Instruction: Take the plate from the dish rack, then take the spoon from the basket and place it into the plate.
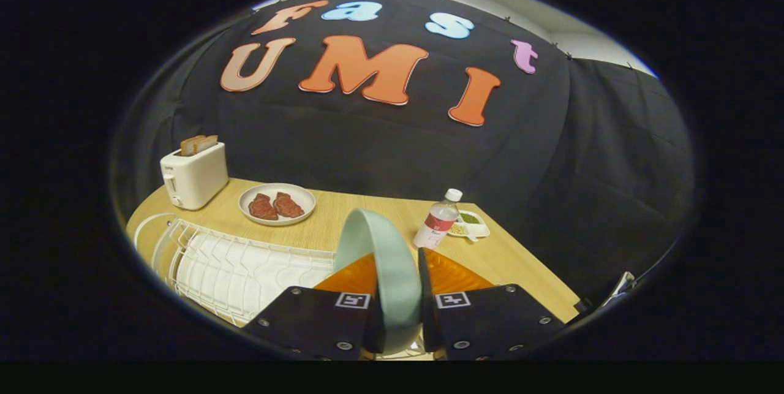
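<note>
Above the one dish rack, the hand-held gripper clamps one green plate on edge.

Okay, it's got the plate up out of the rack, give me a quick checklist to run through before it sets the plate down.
1. Gripper shut on the green plate, both fingers pressing: ok.
2. Plate lifted above the dish rack: ok.
3. Bare wooden table ahead of the fingers for set-down: ok.
4. Bottle and small dish close beyond the right finger: not ok, steer away.
5. Spoon basket located: cannot tell.
</note>
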Motion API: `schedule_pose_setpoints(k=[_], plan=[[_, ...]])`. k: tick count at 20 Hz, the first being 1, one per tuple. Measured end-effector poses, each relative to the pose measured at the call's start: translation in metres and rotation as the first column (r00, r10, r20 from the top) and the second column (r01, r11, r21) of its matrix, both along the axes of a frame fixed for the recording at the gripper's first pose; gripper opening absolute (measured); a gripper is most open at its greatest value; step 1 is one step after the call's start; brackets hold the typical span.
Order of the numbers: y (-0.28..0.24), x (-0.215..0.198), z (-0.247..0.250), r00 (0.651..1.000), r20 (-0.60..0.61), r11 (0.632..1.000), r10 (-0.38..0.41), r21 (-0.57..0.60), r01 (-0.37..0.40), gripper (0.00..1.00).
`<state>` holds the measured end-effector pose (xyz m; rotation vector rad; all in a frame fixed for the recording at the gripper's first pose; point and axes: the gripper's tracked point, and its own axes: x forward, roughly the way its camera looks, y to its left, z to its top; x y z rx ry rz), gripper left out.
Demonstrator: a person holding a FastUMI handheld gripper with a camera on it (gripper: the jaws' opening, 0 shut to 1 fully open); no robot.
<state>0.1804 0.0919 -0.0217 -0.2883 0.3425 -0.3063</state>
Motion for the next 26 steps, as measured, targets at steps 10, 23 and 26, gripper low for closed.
schedule_pose_setpoints(k=[10,23,26], plan=[[-0.017,-0.052,0.016,0.997,0.059,0.961,0.059,0.266,-0.073,0.24],[0.001,-0.186,-0.069,0.971,0.09,0.711,0.219,0.666,-0.223,0.24],[0.011,-0.205,-0.112,0.973,0.056,0.621,0.222,0.761,-0.186,0.24]])
